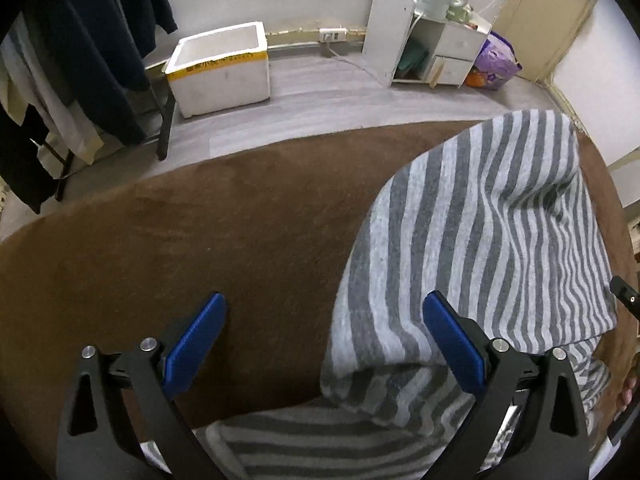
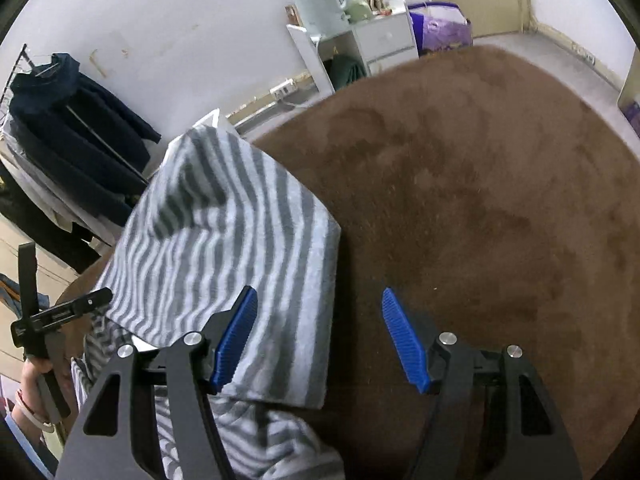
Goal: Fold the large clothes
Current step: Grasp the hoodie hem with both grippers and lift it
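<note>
A grey-and-white striped garment (image 1: 480, 240) lies folded over itself on the brown surface (image 1: 220, 220), with a lower layer spreading toward the near edge. My left gripper (image 1: 324, 304) hangs open above it; its right blue finger (image 1: 452, 344) is over the cloth's left border and its left finger over bare brown surface. In the right wrist view the same garment (image 2: 224, 248) fills the left side. My right gripper (image 2: 316, 300) is open too, its left finger (image 2: 236, 336) over the cloth's right border. Nothing is between either pair of jaws.
A white foam box (image 1: 224, 68) and a white cabinet (image 1: 432, 44) with a kettle stand by the far wall. Dark clothes (image 1: 80, 48) hang on a rack at the left. A purple bag (image 2: 440, 28) sits beside the cabinet. A hand (image 2: 32, 376) holds the other gripper's handle.
</note>
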{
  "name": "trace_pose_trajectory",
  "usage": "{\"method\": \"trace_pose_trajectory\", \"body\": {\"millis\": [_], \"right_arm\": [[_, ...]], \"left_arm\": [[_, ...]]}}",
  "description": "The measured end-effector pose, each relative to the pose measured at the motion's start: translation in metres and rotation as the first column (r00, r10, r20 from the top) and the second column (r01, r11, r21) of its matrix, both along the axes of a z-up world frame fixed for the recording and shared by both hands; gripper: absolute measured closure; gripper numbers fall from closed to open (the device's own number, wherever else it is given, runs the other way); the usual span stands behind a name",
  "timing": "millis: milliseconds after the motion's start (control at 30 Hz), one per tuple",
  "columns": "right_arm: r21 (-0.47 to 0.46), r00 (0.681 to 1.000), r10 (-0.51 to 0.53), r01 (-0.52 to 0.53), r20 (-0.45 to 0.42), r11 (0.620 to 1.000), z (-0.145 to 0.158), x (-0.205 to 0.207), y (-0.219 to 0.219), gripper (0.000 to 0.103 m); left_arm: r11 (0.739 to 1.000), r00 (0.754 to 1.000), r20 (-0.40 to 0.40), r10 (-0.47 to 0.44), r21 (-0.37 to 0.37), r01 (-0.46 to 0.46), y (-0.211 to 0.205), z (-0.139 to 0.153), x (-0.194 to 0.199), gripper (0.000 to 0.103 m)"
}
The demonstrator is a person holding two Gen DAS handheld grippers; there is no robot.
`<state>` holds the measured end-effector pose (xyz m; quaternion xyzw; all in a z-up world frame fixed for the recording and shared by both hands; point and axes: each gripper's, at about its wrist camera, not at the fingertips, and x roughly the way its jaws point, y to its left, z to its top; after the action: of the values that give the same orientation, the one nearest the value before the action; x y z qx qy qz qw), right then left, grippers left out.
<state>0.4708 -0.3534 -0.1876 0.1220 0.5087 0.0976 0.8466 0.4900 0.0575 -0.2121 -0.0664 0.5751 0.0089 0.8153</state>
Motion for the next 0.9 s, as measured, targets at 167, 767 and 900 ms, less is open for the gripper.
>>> {"method": "trace_pose_trajectory", "body": {"millis": [167, 767, 900], "right_arm": [[0.007, 0.998, 0.07, -0.069, -0.012, 0.998, -0.009, 0.005, 0.017, 0.041], [-0.134, 0.991, 0.133, -0.127, 0.035, 0.983, 0.0, -0.011, 0.049, 0.094], [-0.151, 0.99, 0.14, -0.134, 0.028, 0.979, 0.003, -0.009, 0.054, 0.096]], "left_arm": [[1.0, 1.0, -0.007, -0.009, 0.013, 0.009, -0.009, -0.006, 0.007, 0.006], [0.973, 0.979, 0.033, -0.199, 0.13, 0.193, -0.054, 0.015, 0.002, 0.071], [0.98, 0.982, 0.049, -0.181, 0.097, 0.176, -0.049, 0.017, 0.0, 0.076]]}}
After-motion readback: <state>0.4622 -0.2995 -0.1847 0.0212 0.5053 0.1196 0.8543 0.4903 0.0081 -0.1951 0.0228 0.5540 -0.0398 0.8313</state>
